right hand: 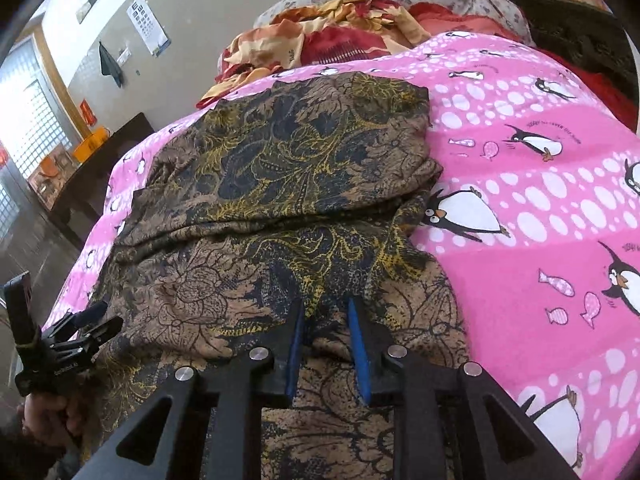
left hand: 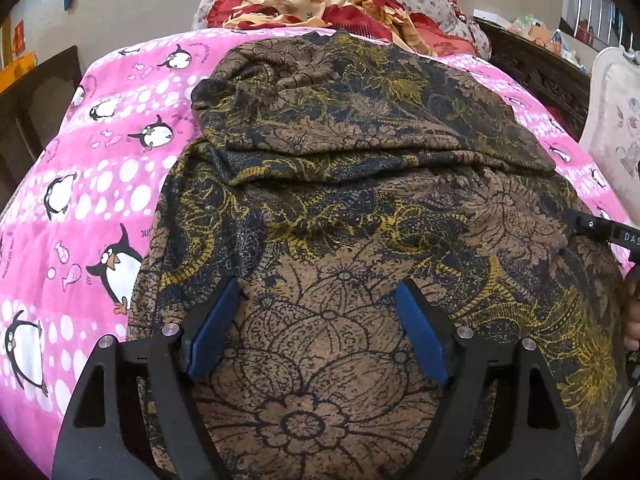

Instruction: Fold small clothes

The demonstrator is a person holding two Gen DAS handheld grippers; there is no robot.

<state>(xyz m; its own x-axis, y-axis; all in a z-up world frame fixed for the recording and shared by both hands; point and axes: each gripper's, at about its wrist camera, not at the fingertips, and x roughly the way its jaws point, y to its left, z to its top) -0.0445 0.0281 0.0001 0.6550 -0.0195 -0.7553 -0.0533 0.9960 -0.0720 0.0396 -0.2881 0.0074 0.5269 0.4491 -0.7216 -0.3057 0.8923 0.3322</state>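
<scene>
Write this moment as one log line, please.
garment: far part folded over, on pink sheet | left gripper: open over near part | right gripper: fabric between narrow jaws, grip uncertain

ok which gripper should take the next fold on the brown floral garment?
Probably right. The right gripper has narrowed around a ridge of the garment; whether it pinches is unclear. The left gripper hovers wide open over flat cloth.

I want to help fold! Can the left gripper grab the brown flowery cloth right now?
Probably yes. The left gripper hangs open right over the brown flowery cloth, with nothing between its fingers and the fabric.
</scene>
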